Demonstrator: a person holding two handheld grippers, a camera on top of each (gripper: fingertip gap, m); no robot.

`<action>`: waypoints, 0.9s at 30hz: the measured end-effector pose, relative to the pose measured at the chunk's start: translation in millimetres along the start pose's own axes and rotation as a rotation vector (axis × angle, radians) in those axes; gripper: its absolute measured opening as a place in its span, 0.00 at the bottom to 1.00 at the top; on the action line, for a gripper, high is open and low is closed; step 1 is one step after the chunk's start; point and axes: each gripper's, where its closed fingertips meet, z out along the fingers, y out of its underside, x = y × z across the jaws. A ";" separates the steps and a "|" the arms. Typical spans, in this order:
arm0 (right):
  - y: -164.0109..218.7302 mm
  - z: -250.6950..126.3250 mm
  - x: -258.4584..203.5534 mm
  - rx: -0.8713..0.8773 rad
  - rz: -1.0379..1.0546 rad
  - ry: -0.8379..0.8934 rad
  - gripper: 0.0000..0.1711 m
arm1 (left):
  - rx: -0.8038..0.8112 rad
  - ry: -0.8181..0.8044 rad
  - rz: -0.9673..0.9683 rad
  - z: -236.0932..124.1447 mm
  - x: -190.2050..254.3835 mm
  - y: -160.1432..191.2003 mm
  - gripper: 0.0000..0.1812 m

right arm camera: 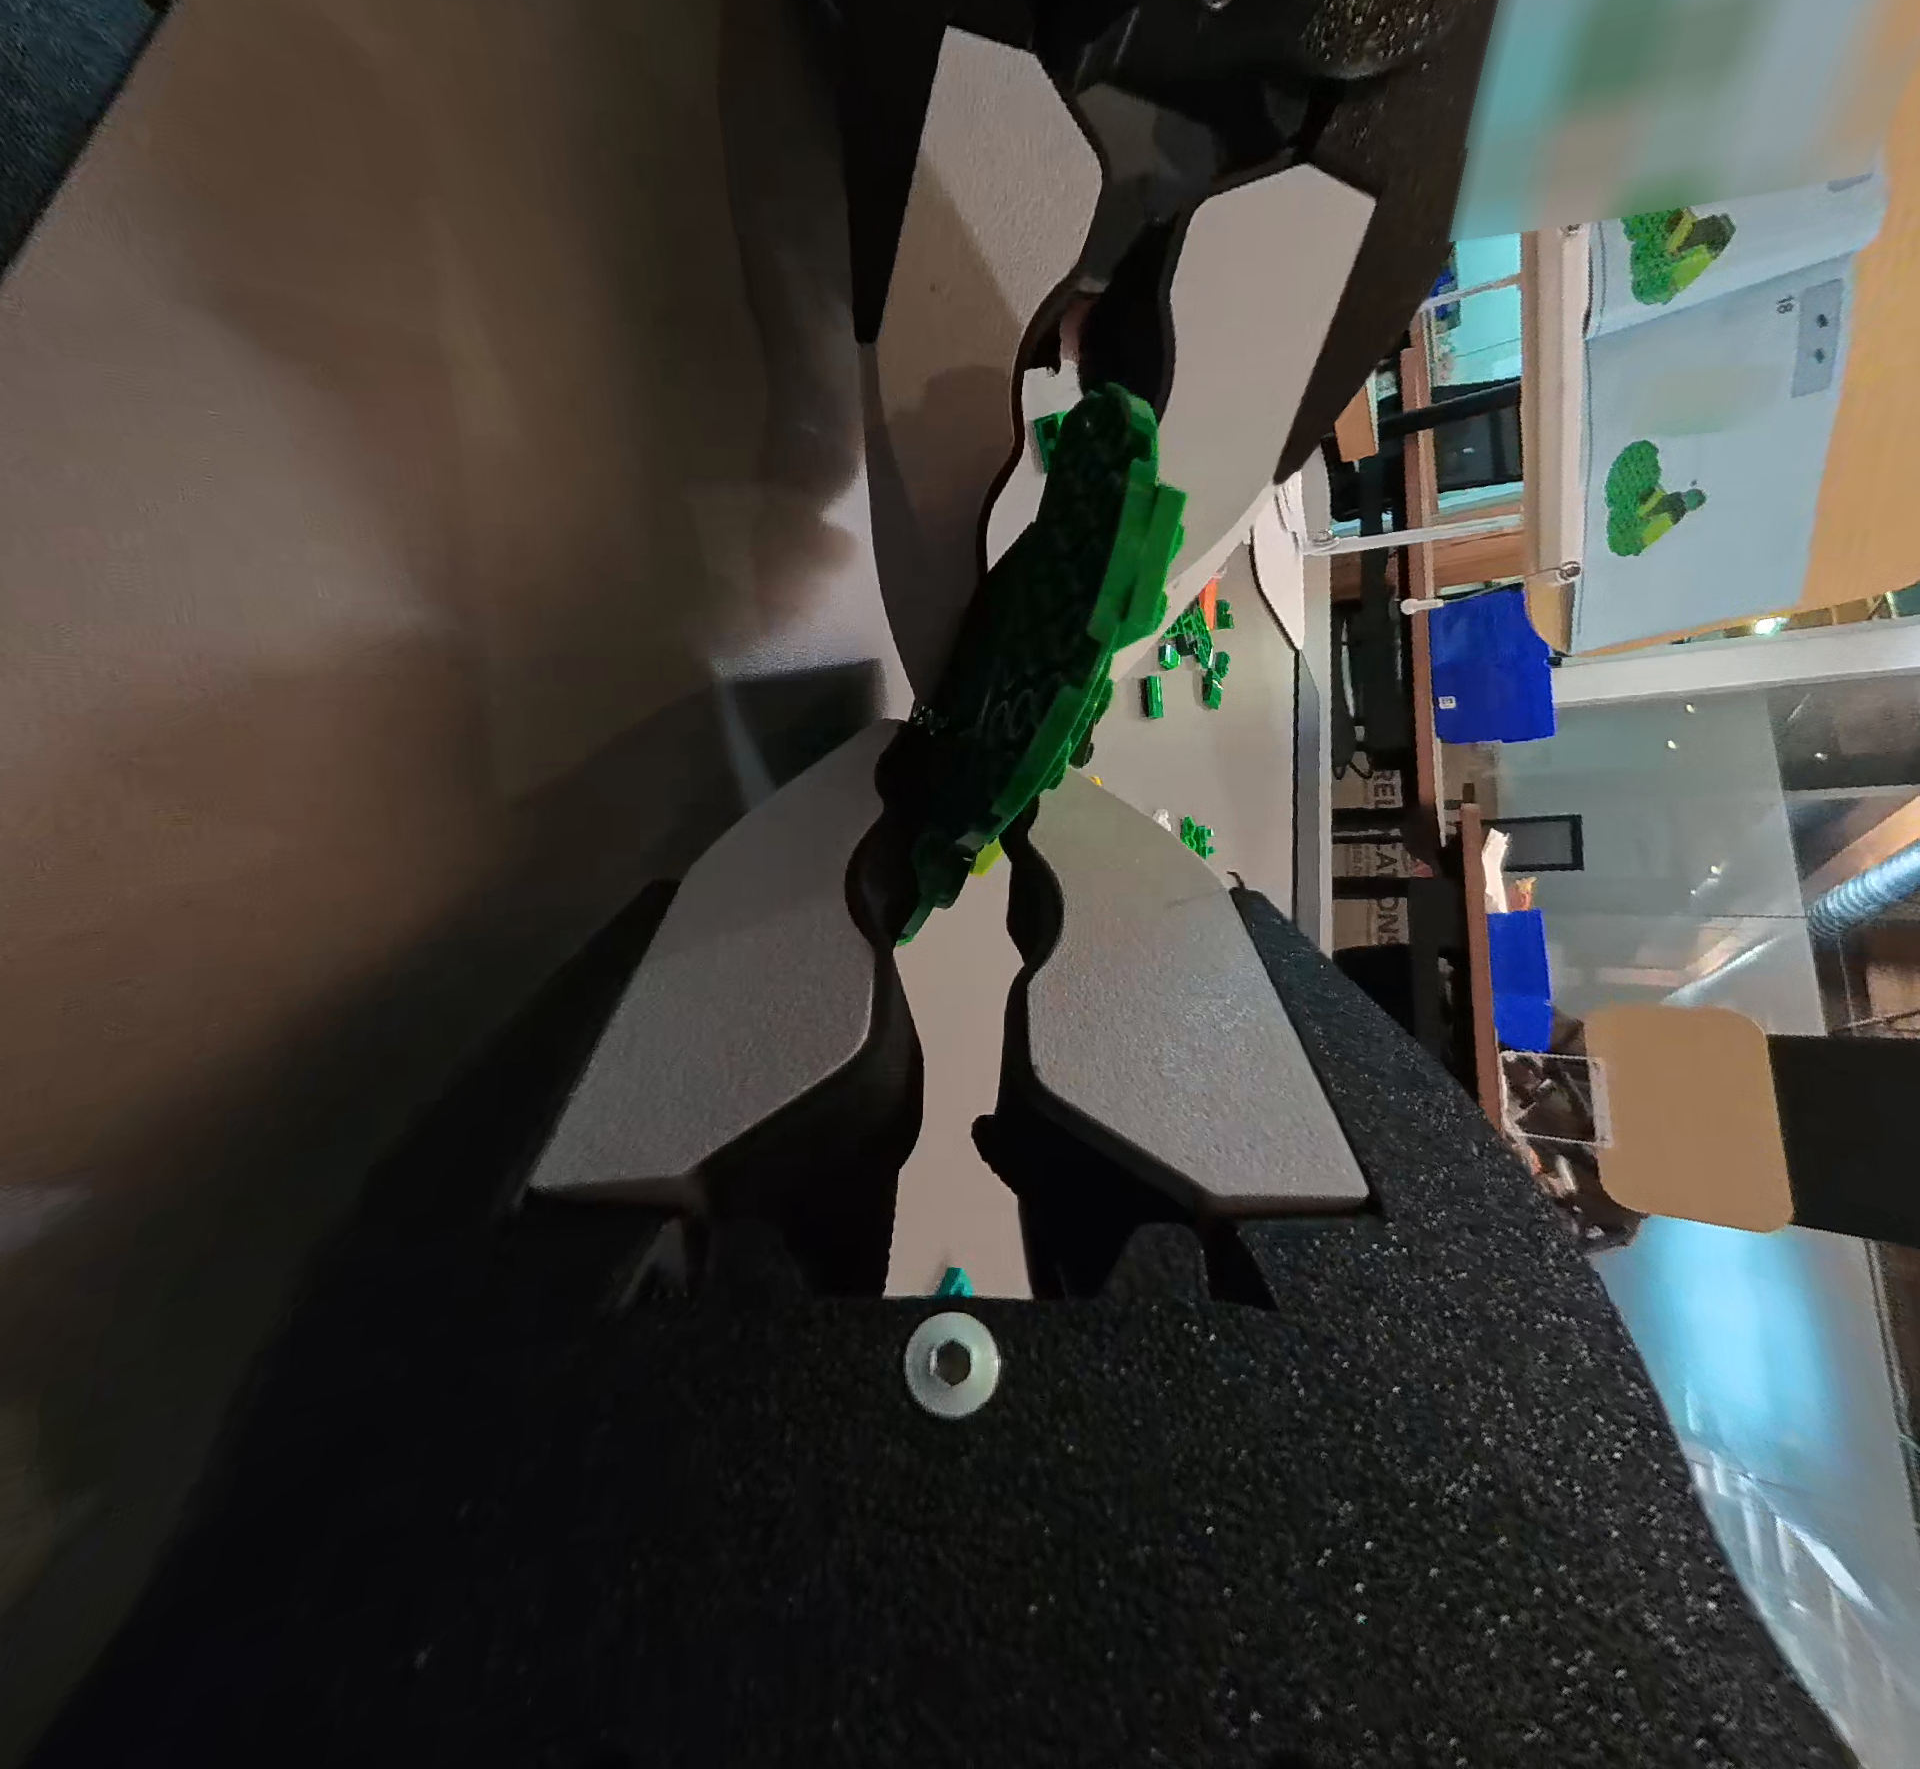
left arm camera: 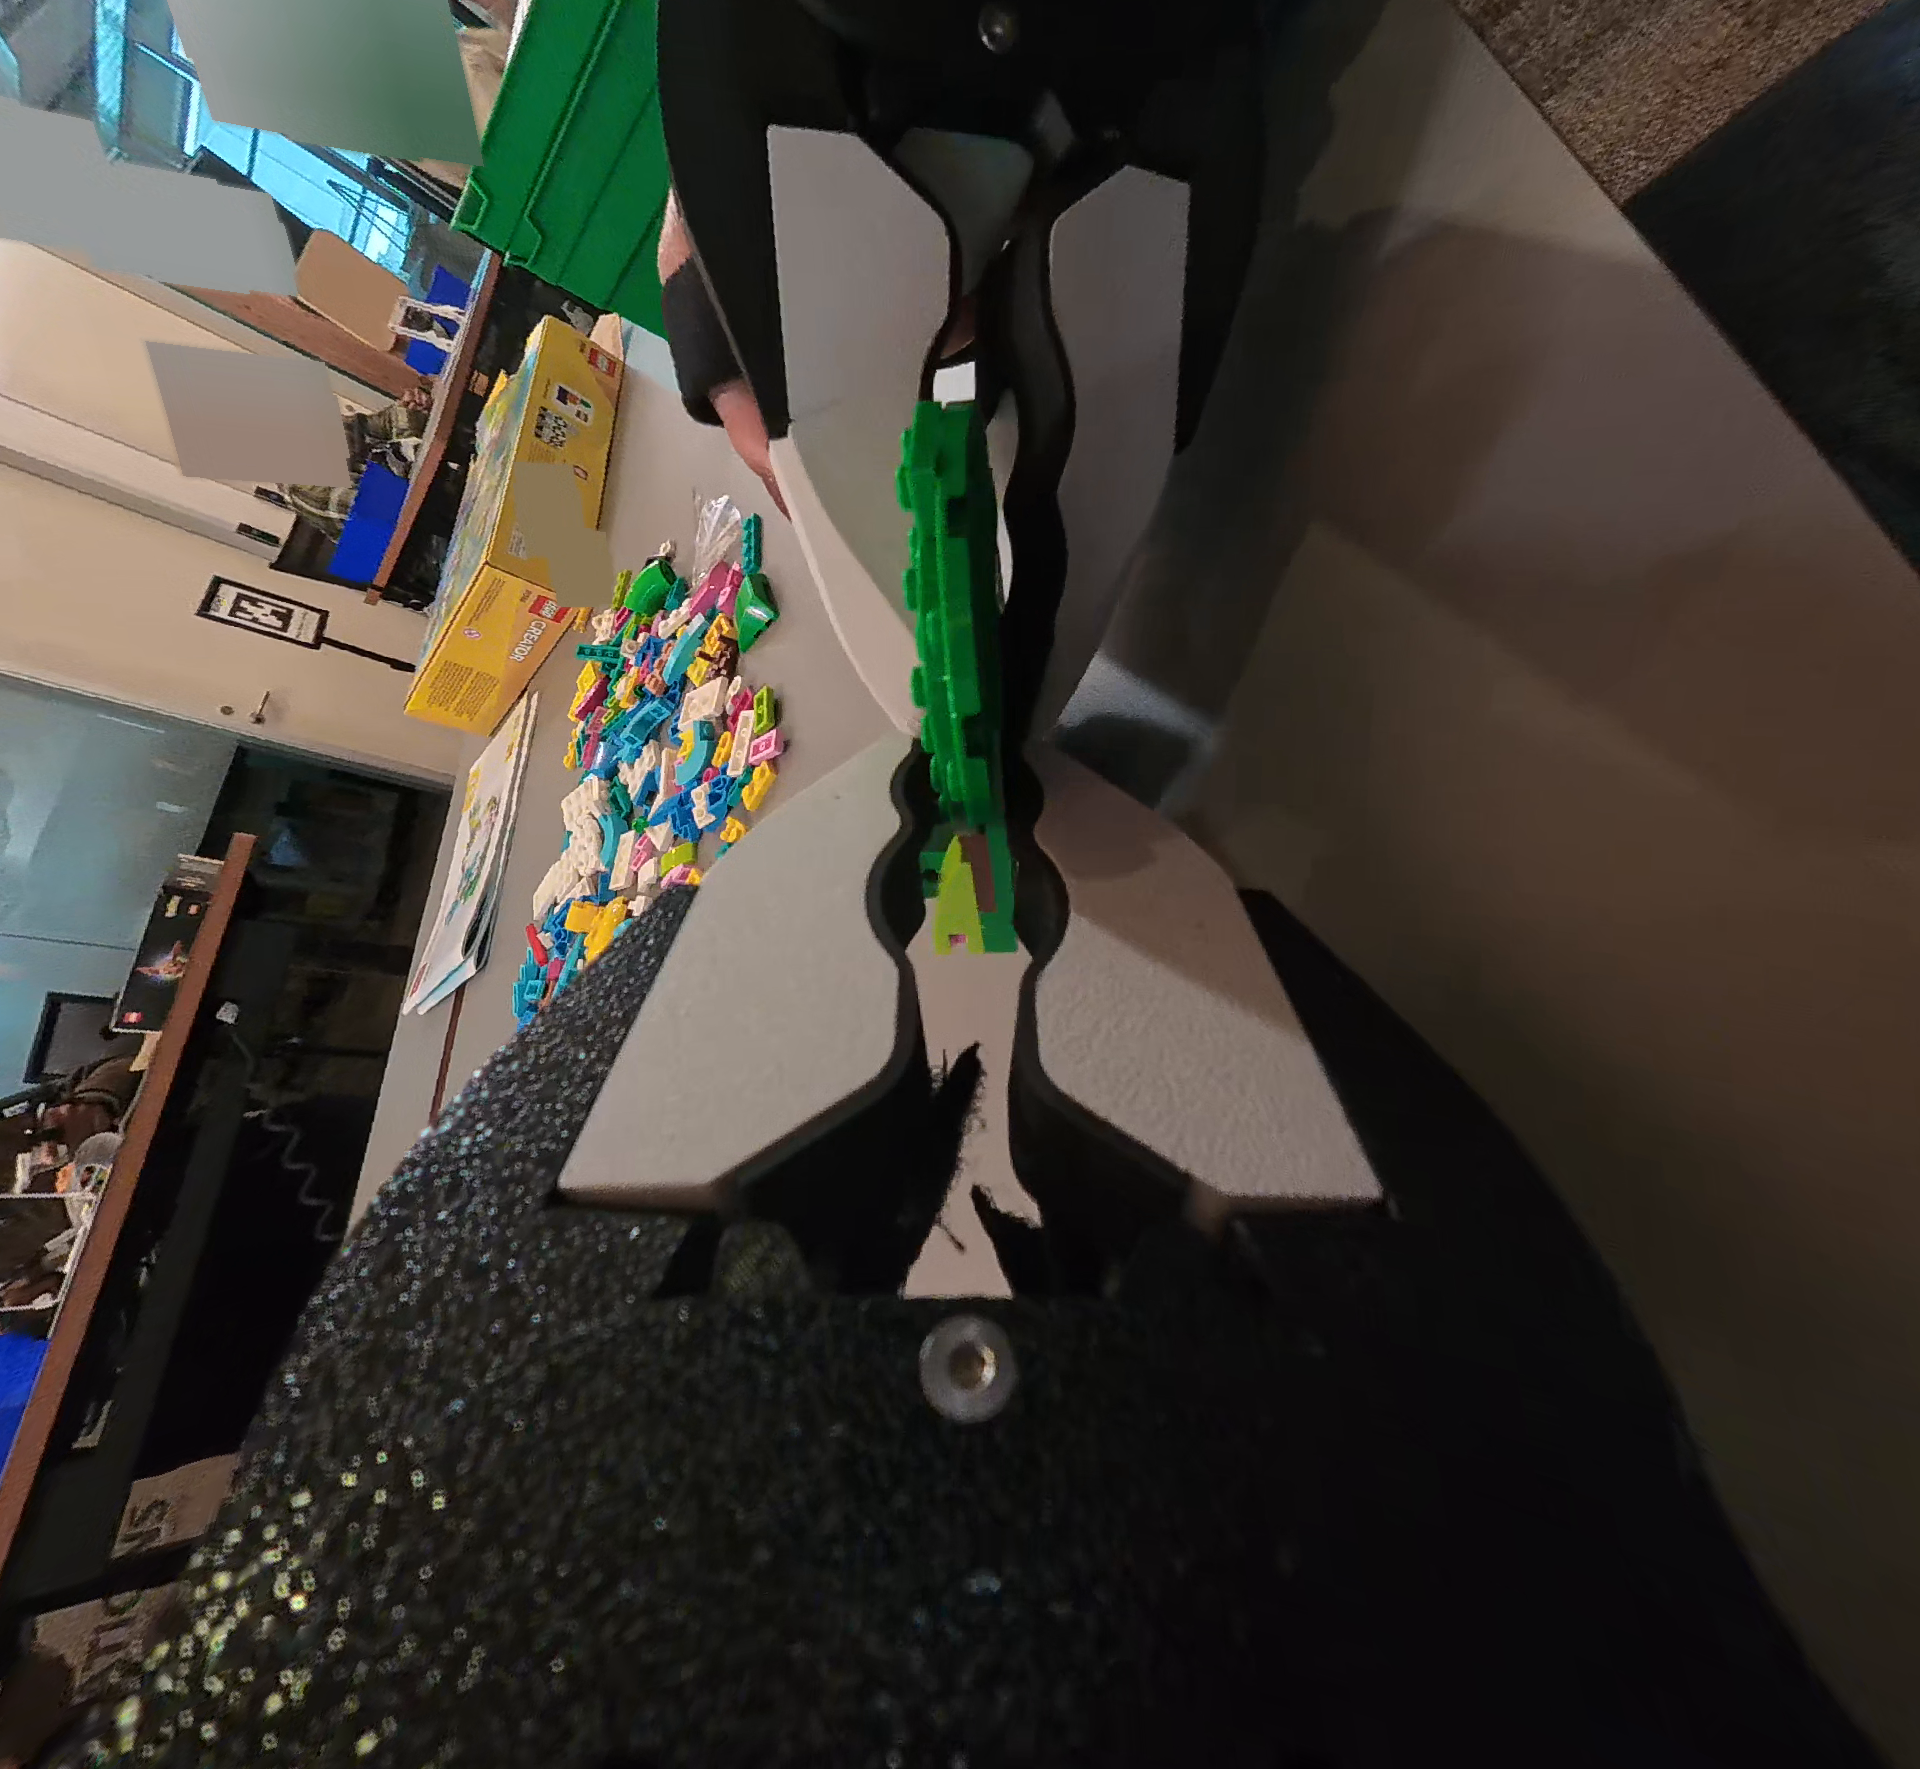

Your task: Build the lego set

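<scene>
Flat green lego plate assembly (left arm camera: pixel 954 639) (right arm camera: pixel 1049 639) — edge-on, lime and brown bricks at one end — above the table.

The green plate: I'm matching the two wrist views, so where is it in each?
Left wrist view: green plate, centre, edge-on, between both grippers' fingers.
Right wrist view: green plate, centre, tilted, underside showing.
Shared landmark: the grey table, and the opposite gripper at the top of each picture.

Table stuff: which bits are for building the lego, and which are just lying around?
For the job: green lego assembly held by left gripper and right gripper; loose bricks; instruction booklet.

Lying about: yellow box; green bin.
</scene>
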 end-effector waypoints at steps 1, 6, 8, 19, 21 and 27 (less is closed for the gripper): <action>0.1 0.4 0.7 0.004 -0.004 0.012 0.08 | -0.002 -0.003 0.005 0.1 -0.3 0.5 0.07; 6.0 1.9 4.4 0.001 0.033 0.042 0.08 | 0.004 -0.048 -0.021 4.0 -4.3 2.7 0.07; 7.0 0.6 7.6 0.007 0.043 0.062 0.08 | -0.003 -0.121 -0.028 2.7 -14.0 2.3 0.14; -6.6 -13.8 25.7 0.163 0.112 0.147 0.08 | 0.006 -0.165 -0.115 -10.4 -30.9 13.9 0.35; -12.4 -16.4 26.6 0.208 0.135 0.141 0.07 | 0.027 -0.167 -0.086 -9.1 -28.8 7.2 0.32; -21.5 -18.5 24.4 0.265 0.152 0.117 0.07 | 0.092 -0.180 -0.048 -12.3 -27.5 -7.0 0.20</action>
